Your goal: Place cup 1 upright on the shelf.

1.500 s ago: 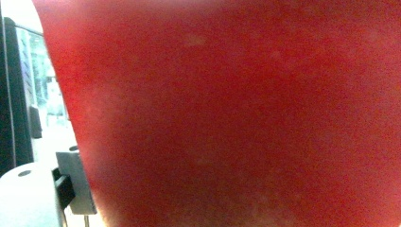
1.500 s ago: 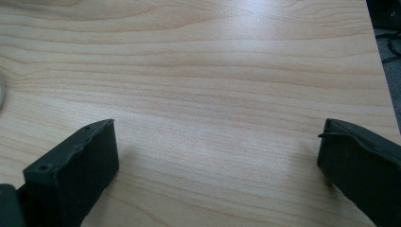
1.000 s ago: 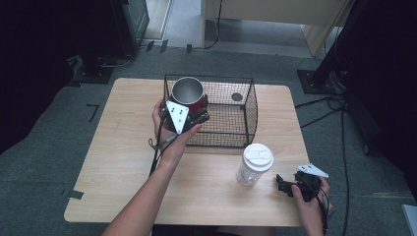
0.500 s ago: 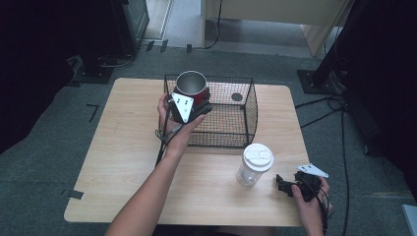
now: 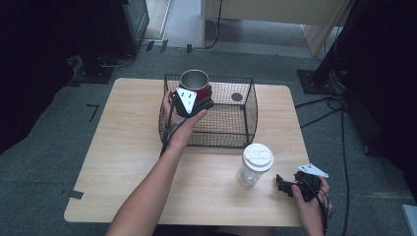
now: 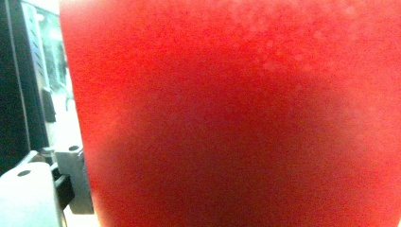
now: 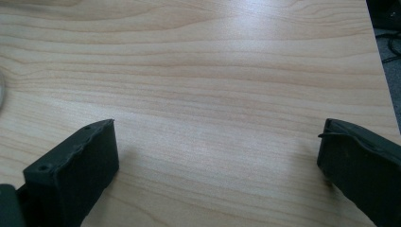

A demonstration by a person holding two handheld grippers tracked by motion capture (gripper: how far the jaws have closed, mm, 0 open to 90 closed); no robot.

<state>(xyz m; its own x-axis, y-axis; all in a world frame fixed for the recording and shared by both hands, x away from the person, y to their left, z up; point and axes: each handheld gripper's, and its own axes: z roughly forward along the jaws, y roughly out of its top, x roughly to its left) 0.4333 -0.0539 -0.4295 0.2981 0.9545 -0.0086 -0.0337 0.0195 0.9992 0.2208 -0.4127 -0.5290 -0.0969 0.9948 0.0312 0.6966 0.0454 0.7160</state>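
A red cup (image 5: 195,80) with a shiny metal inside hangs over the far left part of the black wire basket (image 5: 223,133). My left gripper (image 5: 197,94) is shut on it from the near side. Seen from the left gripper view, the cup's red wall (image 6: 236,113) is pressed close against the camera and hides the jaws. My right gripper (image 5: 282,184) rests near the table's front right corner, open, with bare wood between its jaws (image 7: 217,156). Just left of it stands a clear jar with a white lid (image 5: 254,164).
A small dark round object (image 5: 237,97) lies on the basket's floor at its far right. The wooden table (image 5: 123,147) has bare room at left and front. Cables (image 5: 339,142) and black stands lie on the grey carpet to the right.
My left gripper has carried the red cup a little farther away and to the right, over the basket's far left part. The right gripper has stayed still.
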